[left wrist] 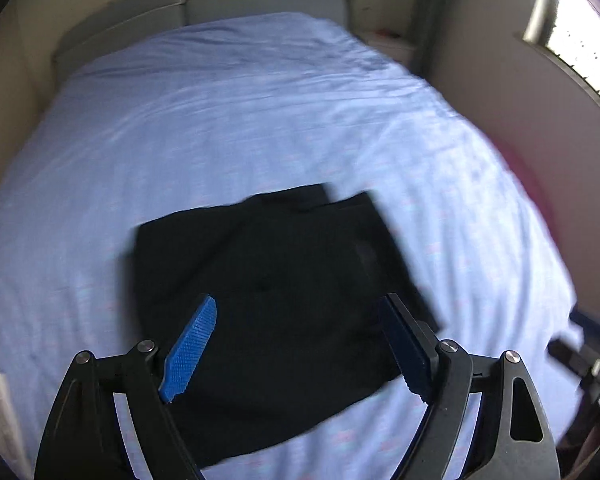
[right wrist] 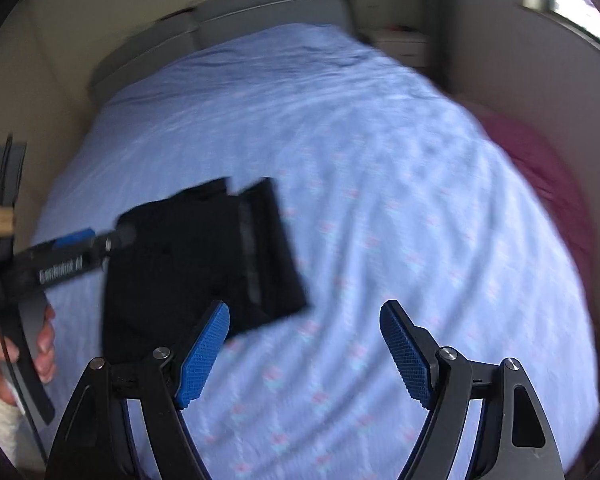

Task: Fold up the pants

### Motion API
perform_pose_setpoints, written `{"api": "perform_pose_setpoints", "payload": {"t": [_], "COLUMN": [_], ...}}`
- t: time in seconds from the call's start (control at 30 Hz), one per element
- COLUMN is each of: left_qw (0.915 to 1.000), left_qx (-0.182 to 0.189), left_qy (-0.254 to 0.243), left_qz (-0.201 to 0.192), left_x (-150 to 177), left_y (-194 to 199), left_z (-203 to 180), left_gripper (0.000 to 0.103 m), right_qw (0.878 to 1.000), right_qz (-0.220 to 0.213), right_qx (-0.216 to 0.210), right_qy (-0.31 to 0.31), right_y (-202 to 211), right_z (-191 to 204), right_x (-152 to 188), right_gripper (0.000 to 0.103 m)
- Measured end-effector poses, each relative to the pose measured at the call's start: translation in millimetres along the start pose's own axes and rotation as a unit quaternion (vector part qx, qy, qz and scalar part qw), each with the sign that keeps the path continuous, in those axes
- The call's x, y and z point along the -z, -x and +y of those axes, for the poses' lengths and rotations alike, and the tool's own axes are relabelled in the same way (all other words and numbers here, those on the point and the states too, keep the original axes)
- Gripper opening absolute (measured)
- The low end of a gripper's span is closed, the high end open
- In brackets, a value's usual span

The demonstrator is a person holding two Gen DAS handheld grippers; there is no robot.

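I see the black pants (left wrist: 276, 280) lying as a folded bundle on the blue bedsheet (left wrist: 260, 120), both my grippers hanging above, left gripper (left wrist: 300, 344) and right gripper (right wrist: 304, 354) spread wide, empty; any careless low pass might snag an edge and undo the fold

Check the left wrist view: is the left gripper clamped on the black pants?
No: the left gripper is wide open above the black folded pants, gripping nothing.
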State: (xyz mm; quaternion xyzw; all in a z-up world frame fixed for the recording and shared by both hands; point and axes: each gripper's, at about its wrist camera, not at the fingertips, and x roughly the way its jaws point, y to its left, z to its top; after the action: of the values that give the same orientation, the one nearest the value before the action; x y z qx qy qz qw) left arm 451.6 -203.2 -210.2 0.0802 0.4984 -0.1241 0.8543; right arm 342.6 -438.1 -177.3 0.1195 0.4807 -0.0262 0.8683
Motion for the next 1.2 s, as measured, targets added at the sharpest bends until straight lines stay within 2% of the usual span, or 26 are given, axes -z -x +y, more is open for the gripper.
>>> {"api": "perform_pose_setpoints", "payload": {"t": [0.07,0.13,0.17,0.23,0.37,0.43,0.57,0.67,0.73,0.8,0.9,1.0,1.13,1.2], "left_qw": [0.9997,0.9994,0.9991,0.9986,0.9976,0.9967,0.9958,0.9945,0.9943,0.9945,0.9951,0.9951,0.9949,0.9950], "left_qx": [-0.022,-0.022,-0.021,-0.015,-0.003,0.005,0.027,0.040,0.042,0.039,0.042,0.049,0.050,0.050], "left_qy": [0.002,0.012,0.019,0.030,0.039,0.039,0.041,0.046,0.045,0.040,0.039,0.047,0.045,0.043], "left_qz": [0.012,0.024,0.031,0.042,0.058,0.072,0.078,0.085,0.087,0.088,0.080,0.072,0.076,0.075], "left_x": [2.4,7.4,11.4,15.6,12.3,8.7,9.5,11.5,13.7,15.5,18.6,20.0,18.9,18.6], "left_y": [-11.7,-23.5,-27.8,-41.1,-70.8,-86.6,-91.8,-92.8,-91.6,-88.7,-79.2,-73.6,-73.6,-73.0], "left_z": [18.2,34.4,41.6,51.9,56.5,53.5,51.5,53.9,54.9,55.0,55.8,55.2,49.2,46.8], "left_gripper": [0.083,0.083,0.083,0.083,0.083,0.083,0.083,0.083,0.083,0.083,0.083,0.083,0.083,0.083], "right_qw": [0.998,0.996,0.996,0.993,0.988,0.988,0.986,0.984,0.979,0.981,0.985,0.978,0.977,0.974], "right_qz": [0.014,0.030,0.036,0.062,0.105,0.122,0.132,0.144,0.164,0.167,0.136,0.121,0.150,0.179], "right_qx": [-0.054,-0.079,-0.085,-0.094,-0.115,-0.099,-0.099,-0.106,-0.123,-0.101,-0.105,-0.169,-0.150,-0.140], "right_qy": [0.009,0.018,0.022,0.019,-0.016,-0.011,0.002,0.003,0.000,0.008,-0.003,-0.027,0.005,-0.009], "right_y": [-30.2,-60.2,-73.7,-108.4,-160.8,-181.4,-201.2,-215.1,-226.3,-228.0,-200.9,-179.4,-200.8,-219.6], "right_z": [9.6,18.7,22.2,28.3,31.9,38.0,48.2,53.8,58.9,62.4,63.1,66.4,79.6,81.4], "right_x": [-16.5,-28.5,-32.1,-38.2,-40.4,-39.8,-39.9,-39.5,-35.3,-32.3,-34.3,-37.2,-37.1,-33.7], "right_gripper": [0.079,0.077,0.075,0.065,0.062,0.060,0.059,0.055,0.046,0.035,0.016,0.015,0.015,0.015]}}
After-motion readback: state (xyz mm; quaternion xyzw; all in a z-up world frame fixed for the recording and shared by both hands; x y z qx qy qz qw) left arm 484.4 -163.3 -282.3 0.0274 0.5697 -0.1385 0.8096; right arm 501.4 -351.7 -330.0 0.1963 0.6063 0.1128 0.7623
